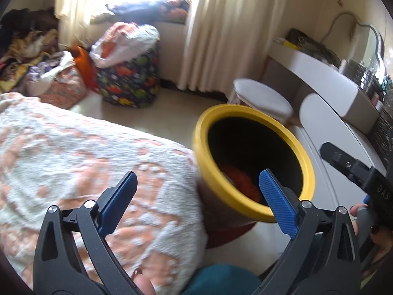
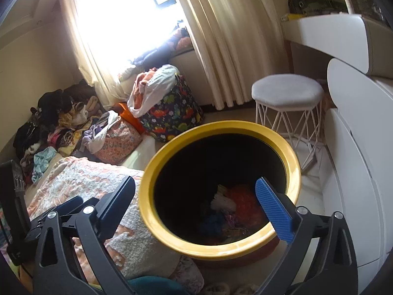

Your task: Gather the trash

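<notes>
Blue ribbed pads line both tools, and on each the jaws stand wide with nothing between them: the left gripper hangs over the corner of the bed, its right pad in front of the bin's near rim, and the right gripper hangs above the bin's mouth. A hand holding the right tool shows at the right edge of the left wrist view. The bin, one round tub with a yellow rim and a dark inside, stands on the floor touching the corner of the bed, between the bed and the white cabinet. Trash lies at its bottom: orange, white, blue and purplish scraps, too jumbled to count. The bed carries a white and peach blanket, and something teal lies at its near edge. Beyond the bin stands one white stool with a wire frame, just beside the cabinet and under the dressing table. Farther across the floor sit two fabric bags, a dark dinosaur-print bag stuffed with clothes and a peach patterned bag, with an orange thing between them. A heap of clothes fills the far left corner, and cream curtains frame the bright window.
</notes>
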The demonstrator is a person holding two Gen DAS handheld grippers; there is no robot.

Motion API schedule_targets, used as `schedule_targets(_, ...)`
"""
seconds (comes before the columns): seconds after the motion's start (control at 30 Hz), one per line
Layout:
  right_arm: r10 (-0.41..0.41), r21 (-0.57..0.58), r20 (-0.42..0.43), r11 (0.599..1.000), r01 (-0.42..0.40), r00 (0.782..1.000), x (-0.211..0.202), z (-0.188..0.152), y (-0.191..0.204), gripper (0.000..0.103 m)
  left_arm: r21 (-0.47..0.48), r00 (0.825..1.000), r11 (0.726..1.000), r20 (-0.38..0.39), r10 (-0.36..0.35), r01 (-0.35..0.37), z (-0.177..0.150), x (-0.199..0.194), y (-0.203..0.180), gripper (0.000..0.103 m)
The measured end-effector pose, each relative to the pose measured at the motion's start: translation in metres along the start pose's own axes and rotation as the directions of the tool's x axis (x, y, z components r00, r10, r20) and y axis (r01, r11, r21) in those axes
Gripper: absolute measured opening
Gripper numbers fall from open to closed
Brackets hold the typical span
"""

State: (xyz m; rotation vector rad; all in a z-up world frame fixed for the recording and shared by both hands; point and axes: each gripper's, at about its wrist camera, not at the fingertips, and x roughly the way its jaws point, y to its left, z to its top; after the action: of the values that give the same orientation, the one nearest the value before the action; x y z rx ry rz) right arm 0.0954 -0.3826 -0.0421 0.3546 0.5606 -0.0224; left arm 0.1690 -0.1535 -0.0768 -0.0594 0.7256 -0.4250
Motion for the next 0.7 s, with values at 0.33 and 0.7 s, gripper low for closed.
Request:
schedule_targets(0.33,0.027,-0.091,0.118,0.996,-0.016,0.993,-0.027,-0.023,0.036,0.096,-0.063,0.985,0.992,0.129,0.113,-0.106,-0.015,-0.059,0.035,0.092)
schedule_targets(0.7,0.071,-0.201,0.252,0.979,-0.020,0.965,-0.053,-0.035,0.060,0.096,-0.065,0.963,0.984,0.202,0.178,-0.168,-0.028,-0.090,0.044,0.092)
